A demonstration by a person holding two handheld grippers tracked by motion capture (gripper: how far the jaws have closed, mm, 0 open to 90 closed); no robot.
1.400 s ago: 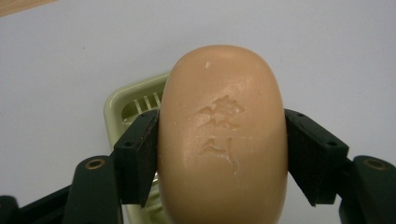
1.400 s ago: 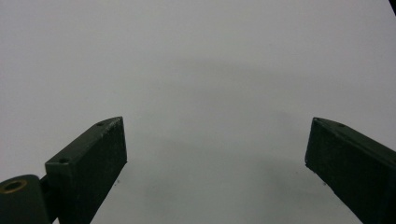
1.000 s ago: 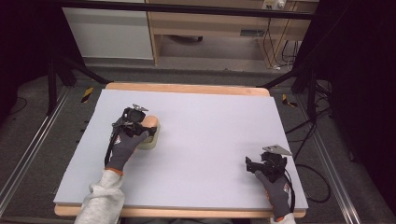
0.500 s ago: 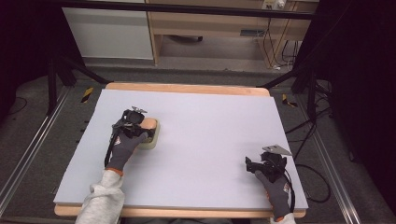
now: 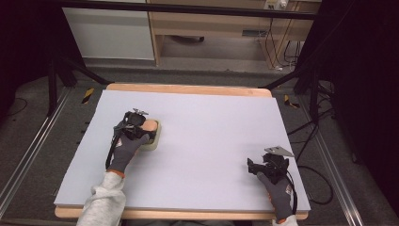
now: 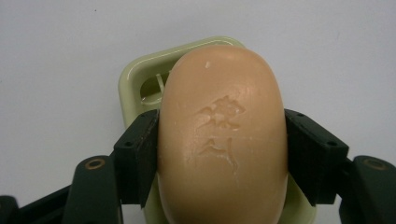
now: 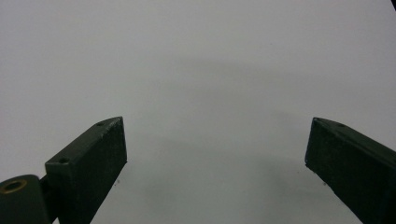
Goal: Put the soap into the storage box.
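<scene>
Fingers [image 6: 140, 154] of left gripper [image 6: 219, 154] clamped on flanks of peach-coloured oval soap bar [image 6: 222, 140]; bar lies over pale green plastic soap dish [image 6: 135, 79], contact with dish not discernible; dish sits on pale grey table mat [image 5: 211, 122], left of centre; right gripper [image 7: 215, 163] jaws spread wide, nothing between, low over bare mat near front right corner, well apart from soap.

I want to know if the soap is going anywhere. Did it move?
No. The soap sits at the same spot relative to the table's far wooden edge, on its dish, clamped by the left gripper.
</scene>
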